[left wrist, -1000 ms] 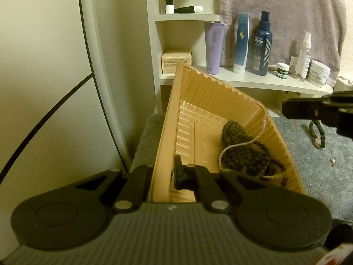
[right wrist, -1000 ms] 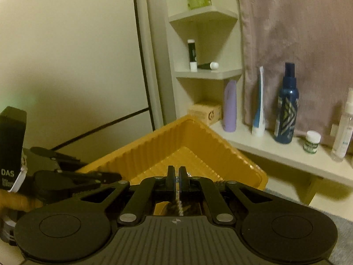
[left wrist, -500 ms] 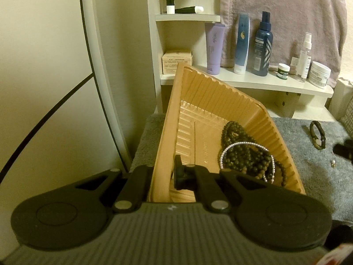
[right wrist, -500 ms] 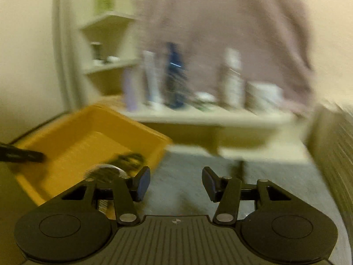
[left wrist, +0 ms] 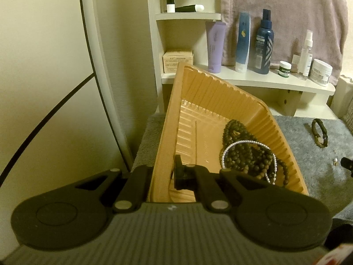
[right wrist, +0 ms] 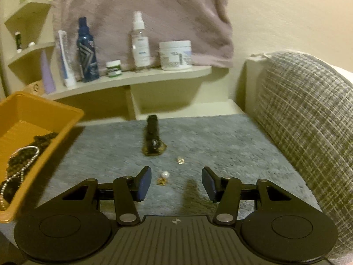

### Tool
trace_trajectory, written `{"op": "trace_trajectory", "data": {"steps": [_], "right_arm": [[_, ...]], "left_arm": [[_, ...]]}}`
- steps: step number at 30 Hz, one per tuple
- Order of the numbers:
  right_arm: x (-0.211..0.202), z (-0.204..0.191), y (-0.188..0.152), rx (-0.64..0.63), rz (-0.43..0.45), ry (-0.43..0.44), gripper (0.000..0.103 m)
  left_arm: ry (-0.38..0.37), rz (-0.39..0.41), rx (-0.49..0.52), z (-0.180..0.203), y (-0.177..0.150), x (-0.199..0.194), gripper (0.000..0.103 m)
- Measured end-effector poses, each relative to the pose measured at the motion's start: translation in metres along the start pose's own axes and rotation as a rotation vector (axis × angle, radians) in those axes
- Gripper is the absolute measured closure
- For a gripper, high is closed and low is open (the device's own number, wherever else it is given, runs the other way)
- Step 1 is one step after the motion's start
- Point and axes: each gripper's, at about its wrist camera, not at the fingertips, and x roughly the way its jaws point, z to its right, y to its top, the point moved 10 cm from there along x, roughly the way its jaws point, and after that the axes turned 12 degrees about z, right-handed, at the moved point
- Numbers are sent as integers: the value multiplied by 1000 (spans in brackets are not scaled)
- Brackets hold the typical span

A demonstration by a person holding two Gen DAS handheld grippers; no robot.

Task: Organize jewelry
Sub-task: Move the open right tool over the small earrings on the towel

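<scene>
My left gripper [left wrist: 164, 174] is shut on the near left rim of the orange plastic tray [left wrist: 198, 101], which it holds tilted. In the tray lie a dark bead necklace [left wrist: 245, 145] and a white pearl strand [left wrist: 247, 142]; both also show in the right wrist view, the tray [right wrist: 39, 114] at the left with the pearl strand [right wrist: 24, 156]. My right gripper [right wrist: 176, 182] stands open and empty low over the grey mat [right wrist: 220, 141]. Just ahead of its fingers lie a pearl earring [right wrist: 164, 175] and a small clear stud [right wrist: 180, 160]. Farther back lies a dark watch [right wrist: 152, 137], also visible as the watch [left wrist: 319, 132].
A cream shelf [right wrist: 132, 77] behind the mat holds tubes, a blue spray bottle [right wrist: 87, 50], a clear spray bottle [right wrist: 140, 42] and jars. A mauve towel [right wrist: 143, 4] hangs above. A grey checked cushion [right wrist: 308, 114] borders the mat on the right.
My right gripper opened, let the pearl strand drop into the tray, then swung right and down over the mat. The left gripper and tray stayed still.
</scene>
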Motion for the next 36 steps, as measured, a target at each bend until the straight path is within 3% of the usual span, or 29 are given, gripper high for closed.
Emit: {"op": "trace_trajectory", "data": {"steps": [19,31,36], "right_arm": [[13,-2,-6,-35,29,-11,68],[27,-18,-8,-70,27,27,82],[27,-17,-3,-59,44,21,82]], "left_arm": [[3,-4,6,1,0,1,99],[2,-4,9,-1,-1,2,99],[3,-4,9,-1,-1,2,99]]}}
